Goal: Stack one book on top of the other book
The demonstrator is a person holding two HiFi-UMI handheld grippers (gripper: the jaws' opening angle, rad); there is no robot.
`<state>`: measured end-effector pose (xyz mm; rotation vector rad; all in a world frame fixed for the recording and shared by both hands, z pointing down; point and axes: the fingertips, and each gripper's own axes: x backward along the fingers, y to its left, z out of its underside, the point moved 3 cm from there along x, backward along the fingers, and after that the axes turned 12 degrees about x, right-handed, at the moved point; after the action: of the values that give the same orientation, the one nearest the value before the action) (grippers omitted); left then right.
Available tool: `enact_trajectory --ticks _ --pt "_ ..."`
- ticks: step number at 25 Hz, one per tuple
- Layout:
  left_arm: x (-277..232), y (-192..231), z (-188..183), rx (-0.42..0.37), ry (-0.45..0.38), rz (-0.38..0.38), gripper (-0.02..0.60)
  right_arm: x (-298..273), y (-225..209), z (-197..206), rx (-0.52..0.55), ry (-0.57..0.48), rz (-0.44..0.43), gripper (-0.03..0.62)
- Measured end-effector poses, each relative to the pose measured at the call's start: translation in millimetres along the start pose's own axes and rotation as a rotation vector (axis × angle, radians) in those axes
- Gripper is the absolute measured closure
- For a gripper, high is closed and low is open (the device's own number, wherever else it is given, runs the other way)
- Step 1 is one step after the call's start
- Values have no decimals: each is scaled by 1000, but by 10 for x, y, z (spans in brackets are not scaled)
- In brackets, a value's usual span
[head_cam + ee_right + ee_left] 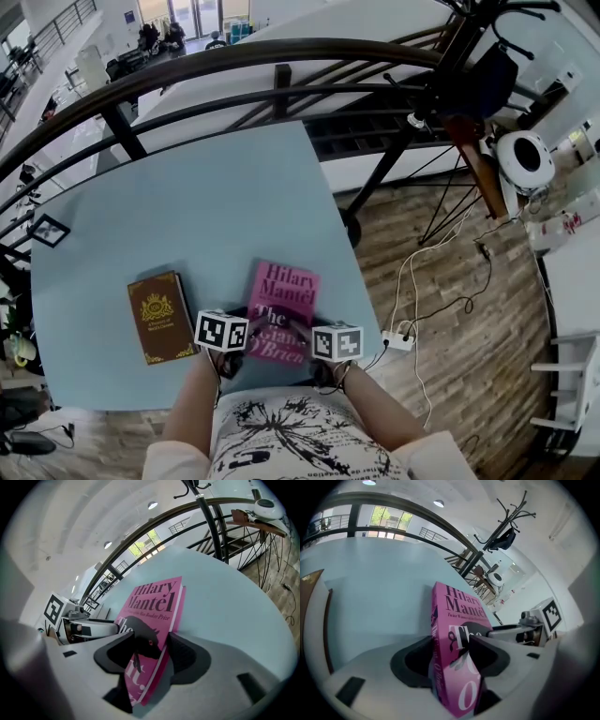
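The pink book (284, 305) has its near edge inside both claws. The right claw (149, 651) grips it. The left claw (452, 653) stands wide around its spine. A brown book (161, 317) lies apart, left of the left claw.

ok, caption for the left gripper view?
Left gripper straddling the pink book on the blue table, right gripper alongside.

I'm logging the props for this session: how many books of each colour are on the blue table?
pink book: 1
brown book: 1
Total: 2
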<state>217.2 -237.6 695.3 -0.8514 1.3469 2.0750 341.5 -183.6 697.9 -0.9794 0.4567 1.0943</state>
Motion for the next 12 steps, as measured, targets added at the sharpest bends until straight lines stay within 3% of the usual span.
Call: enact_trajectory --ticks 3,9,12 --pt "10 -13 3 58 -33 -18 359 21 1 0 -2 2 20 379" --pt "106 3 134 77 -23 -65 359 15 124 43 23 71 38 387" --pt "287 39 165 89 -67 -65 359 41 300 -8 69 57 42 387"
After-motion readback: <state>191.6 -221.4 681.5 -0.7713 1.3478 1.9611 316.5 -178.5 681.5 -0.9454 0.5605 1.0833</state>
